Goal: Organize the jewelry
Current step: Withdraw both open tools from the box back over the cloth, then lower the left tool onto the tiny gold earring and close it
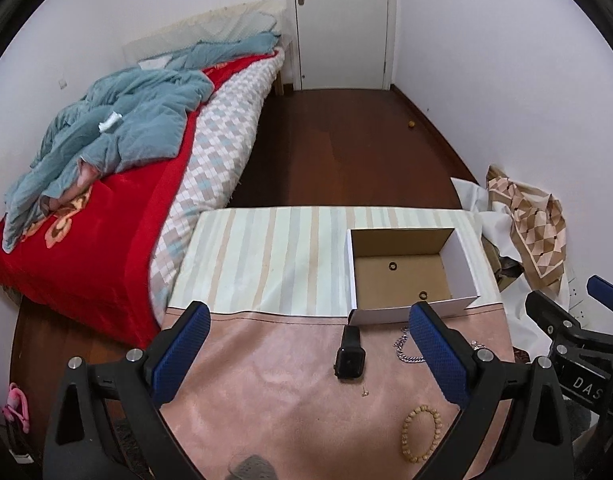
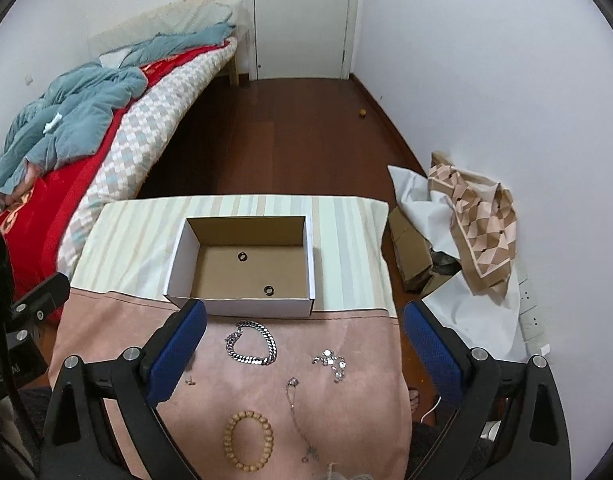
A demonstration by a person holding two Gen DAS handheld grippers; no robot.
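Observation:
An open cardboard box (image 2: 178, 264) (image 1: 464, 264) stands on the table with two small dark rings (image 2: 242, 256) (image 2: 269, 290) on its floor. In front of it on the pink cloth lie a silver chain bracelet (image 2: 251, 343), a sparkly silver piece (image 2: 331, 363), a thin necklace (image 2: 296, 412), a wooden bead bracelet (image 2: 248, 445) (image 1: 421, 436) and a tiny earring (image 1: 364, 391). A black smartwatch (image 1: 350, 354) lies left of the chain. My left gripper (image 1: 308, 352) is open above the cloth. My right gripper (image 2: 304, 354) is open above the jewelry.
A bed (image 1: 106, 208) with a red blanket and blue quilt runs along the left of the table. Crumpled patterned paper (image 2: 478, 220) and a cardboard piece (image 2: 410, 248) lie on the floor at the right. A white door (image 2: 302, 16) stands at the far end.

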